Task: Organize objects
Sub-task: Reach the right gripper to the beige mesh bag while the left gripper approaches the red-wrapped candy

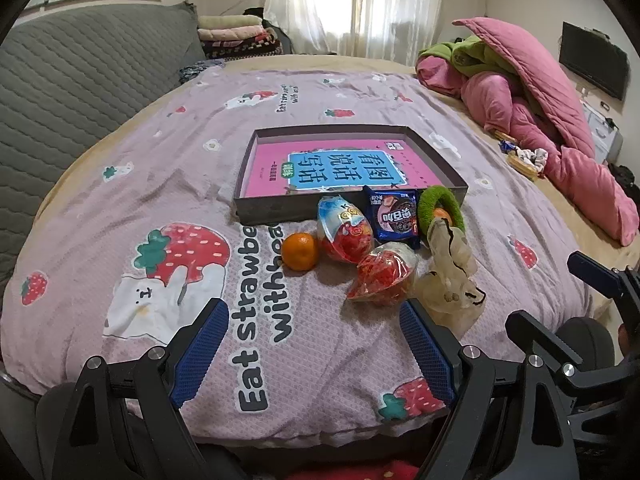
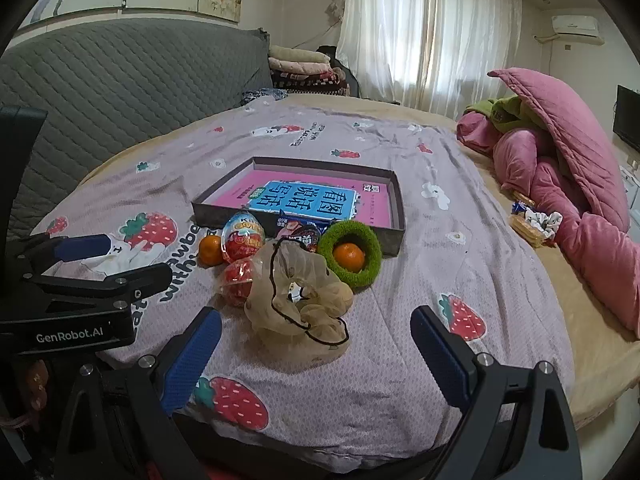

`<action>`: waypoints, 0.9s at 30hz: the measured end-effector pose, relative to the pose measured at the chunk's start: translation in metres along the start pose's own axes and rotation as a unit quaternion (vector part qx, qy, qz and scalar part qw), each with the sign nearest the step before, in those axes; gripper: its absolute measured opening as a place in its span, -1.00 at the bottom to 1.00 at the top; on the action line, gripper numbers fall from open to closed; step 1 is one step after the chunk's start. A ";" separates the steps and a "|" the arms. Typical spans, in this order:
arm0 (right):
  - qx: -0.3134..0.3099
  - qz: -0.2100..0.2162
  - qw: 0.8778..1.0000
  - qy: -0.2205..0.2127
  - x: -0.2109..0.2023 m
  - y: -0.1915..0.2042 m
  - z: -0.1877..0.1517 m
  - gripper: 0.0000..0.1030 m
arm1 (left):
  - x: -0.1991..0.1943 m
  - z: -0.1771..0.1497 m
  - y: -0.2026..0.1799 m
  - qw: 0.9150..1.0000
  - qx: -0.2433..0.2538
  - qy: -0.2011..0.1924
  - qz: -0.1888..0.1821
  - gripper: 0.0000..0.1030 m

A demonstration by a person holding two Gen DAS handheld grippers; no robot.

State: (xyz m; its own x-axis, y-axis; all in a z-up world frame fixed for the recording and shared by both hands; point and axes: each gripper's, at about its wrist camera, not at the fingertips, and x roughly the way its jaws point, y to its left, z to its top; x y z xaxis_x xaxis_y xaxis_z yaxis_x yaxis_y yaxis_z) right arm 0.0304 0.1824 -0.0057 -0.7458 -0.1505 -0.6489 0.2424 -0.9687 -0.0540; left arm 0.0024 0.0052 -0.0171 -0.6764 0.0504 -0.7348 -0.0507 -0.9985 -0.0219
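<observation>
A grey tray-like box (image 1: 276,206) (image 2: 390,236) lies on the bed with a pink book (image 1: 344,168) (image 2: 300,198) inside. In front of it lie an orange (image 1: 300,251) (image 2: 211,250), two egg-shaped candy packs (image 1: 344,232) (image 1: 382,276) (image 2: 242,238), a dark cookie packet (image 1: 394,216) (image 2: 298,234), a green scrunchie (image 1: 444,204) (image 2: 354,256) with a second orange (image 2: 349,256) inside it, and a beige scrunchie (image 1: 450,276) (image 2: 296,304). My left gripper (image 1: 314,354) is open and empty, short of the pile. My right gripper (image 2: 316,360) is open and empty, just before the beige scrunchie.
The bed has a lilac strawberry-print blanket (image 1: 120,184) (image 2: 440,360). A pink quilt heap (image 1: 540,120) (image 2: 568,184) lies at the right, with small snacks (image 1: 524,158) (image 2: 534,222) beside it. A grey headboard (image 1: 80,72) (image 2: 120,88) stands at the left.
</observation>
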 end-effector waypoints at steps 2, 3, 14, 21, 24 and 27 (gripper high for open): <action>0.000 0.001 1.000 0.001 0.001 0.000 -0.001 0.86 | 0.000 -0.001 -0.001 1.000 0.002 0.001 0.001 0.71; 0.001 0.001 1.000 0.002 0.001 -0.001 -0.001 0.86 | 0.001 -0.001 -0.002 1.000 0.002 0.002 0.002 0.71; 0.003 0.001 1.000 0.005 0.006 -0.003 -0.004 0.86 | 0.008 -0.003 0.002 1.000 -0.004 0.013 -0.006 0.71; 0.015 0.008 1.000 0.016 0.016 -0.007 -0.012 0.86 | 0.024 -0.008 0.003 0.999 -0.008 0.031 -0.011 0.71; 0.010 0.013 1.000 0.019 0.023 -0.004 -0.015 0.86 | 0.031 -0.009 0.004 0.999 -0.010 0.036 -0.015 0.71; 0.004 0.019 1.000 0.021 0.029 -0.001 -0.017 0.86 | 0.038 -0.011 0.002 0.999 -0.005 0.039 -0.018 0.71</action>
State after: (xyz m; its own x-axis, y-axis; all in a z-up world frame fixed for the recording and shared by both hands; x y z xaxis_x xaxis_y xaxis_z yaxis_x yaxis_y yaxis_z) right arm 0.0196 0.1823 -0.0373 -0.7090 -0.1784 -0.6822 0.2650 -0.9640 -0.0233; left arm -0.0156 0.0053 -0.0522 -0.6143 0.0854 -0.7845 -0.0660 -0.9962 -0.0567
